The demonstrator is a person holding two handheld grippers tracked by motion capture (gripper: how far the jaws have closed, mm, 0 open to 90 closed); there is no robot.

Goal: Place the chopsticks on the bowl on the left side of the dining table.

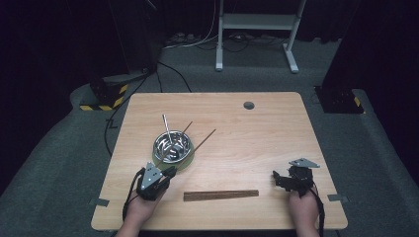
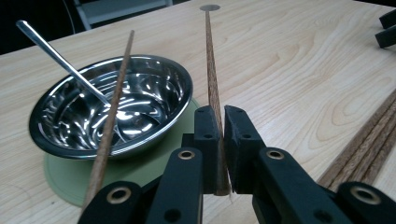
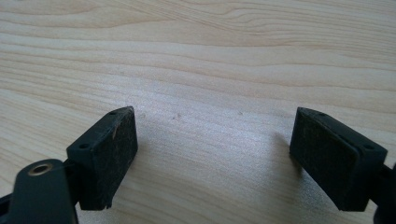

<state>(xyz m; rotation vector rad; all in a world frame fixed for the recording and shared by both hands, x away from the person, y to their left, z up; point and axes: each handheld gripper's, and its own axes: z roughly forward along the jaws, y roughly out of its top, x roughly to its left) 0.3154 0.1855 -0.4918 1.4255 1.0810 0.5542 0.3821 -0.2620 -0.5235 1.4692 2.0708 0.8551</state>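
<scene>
Chopstick (image 2: 212, 79) being pinched near its lower end between the two black jaws of the left gripper (image 2: 219, 140), jaws closed tight on the wood, shaft running up and away across the table (image 2: 299, 70) toward a small grey disc (image 2: 209, 7). Seen from the high view, left gripper (image 1: 168, 173) sitting just below the steel bowl (image 1: 173, 146), with the held chopstick (image 1: 203, 140) angling up to the right past the bowl's rim, possibly touching it, though too small to be sure. Second chopstick (image 2: 112, 116) leaning across the bowl (image 2: 154, 79), its near end passing beside the left gripper's body. Metal spoon (image 2: 60, 60) resting inside, handle sticking up over the far rim. Bowl standing on a green mat (image 2: 70, 179). Bundle of further chopsticks (image 1: 221, 195) lying flat near the front edge, between the two hands, apart from both grippers. Right gripper (image 1: 277, 178) resting low on the right side of the table, well apart from the bowl. Right gripper (image 3: 212, 149) showing jaws spread wide, nothing between them, bare wood (image 3: 210, 60) beneath.
</scene>
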